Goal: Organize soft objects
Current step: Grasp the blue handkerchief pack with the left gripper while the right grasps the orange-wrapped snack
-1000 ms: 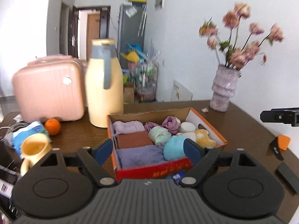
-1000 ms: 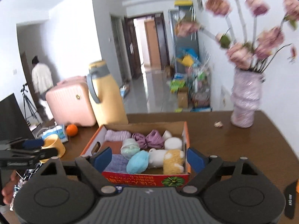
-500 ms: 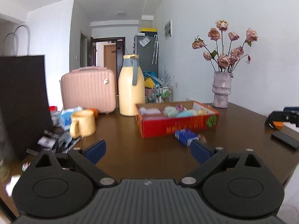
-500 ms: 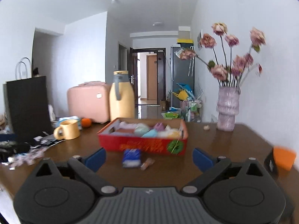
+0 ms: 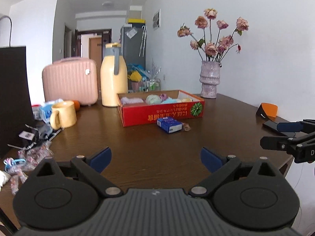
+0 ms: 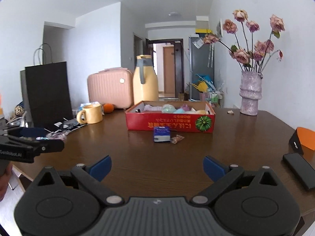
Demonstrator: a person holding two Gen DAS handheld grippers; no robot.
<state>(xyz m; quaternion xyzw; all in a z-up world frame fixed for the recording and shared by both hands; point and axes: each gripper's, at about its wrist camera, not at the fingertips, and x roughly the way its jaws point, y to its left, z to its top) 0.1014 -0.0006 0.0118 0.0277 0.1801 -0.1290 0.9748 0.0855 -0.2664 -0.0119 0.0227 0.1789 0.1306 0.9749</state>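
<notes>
Two grippers, left (image 5: 155, 157) and right (image 6: 157, 166), hung over the desk (image 5: 157, 137) with fingers spread and empty. The soft objects (image 6: 177, 109) lay in the red box (image 6: 169, 123) at twelve o'clock, apparently sorted; the tissue pack (image 6: 161, 134) possibly remained.

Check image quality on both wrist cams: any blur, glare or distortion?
Left wrist: pink suitcase and yellow mug look soft; red box is sharper. Right wrist: crisp overall, window light sheens the table. Both views: fisheye bends the walls, with dark vignetted corners.
</notes>
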